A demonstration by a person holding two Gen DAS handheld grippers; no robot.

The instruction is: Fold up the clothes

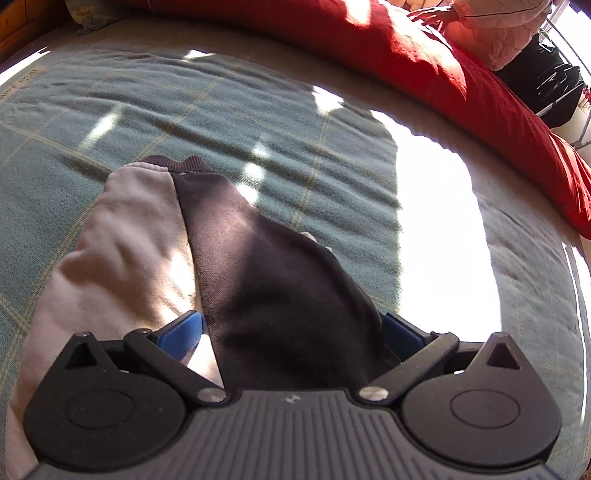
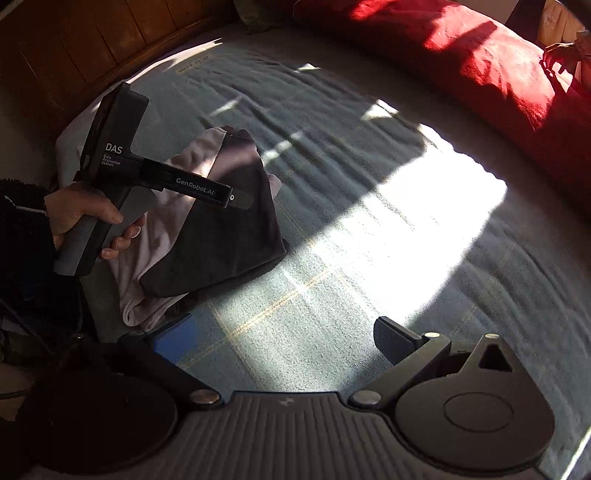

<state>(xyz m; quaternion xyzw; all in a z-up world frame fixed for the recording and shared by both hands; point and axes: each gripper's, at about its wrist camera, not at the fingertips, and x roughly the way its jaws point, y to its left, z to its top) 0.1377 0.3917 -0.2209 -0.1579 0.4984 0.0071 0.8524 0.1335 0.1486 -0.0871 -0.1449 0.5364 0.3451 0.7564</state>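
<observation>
A folded garment (image 1: pixel 236 258), part dark and part pale pink, lies on the teal checked blanket (image 1: pixel 221 110). My left gripper (image 1: pixel 291 328) is open, its blue pads (image 1: pixel 181 332) wide apart on either side of the garment's near end. In the right wrist view a hand (image 2: pixel 81 214) holds that left gripper (image 2: pixel 240 201) just over the same garment (image 2: pixel 221 240). My right gripper (image 2: pixel 284 338) is open too, low over the sunlit blanket (image 2: pixel 369 221) to the right of the garment, with nothing between its fingers.
A long red cushion (image 1: pixel 443 74) runs along the far edge of the bed (image 2: pixel 461 55). A wooden headboard (image 2: pixel 74 37) stands at the left. A pale pink padded jacket (image 1: pixel 498 33) and dark items (image 1: pixel 554 88) sit beyond the cushion.
</observation>
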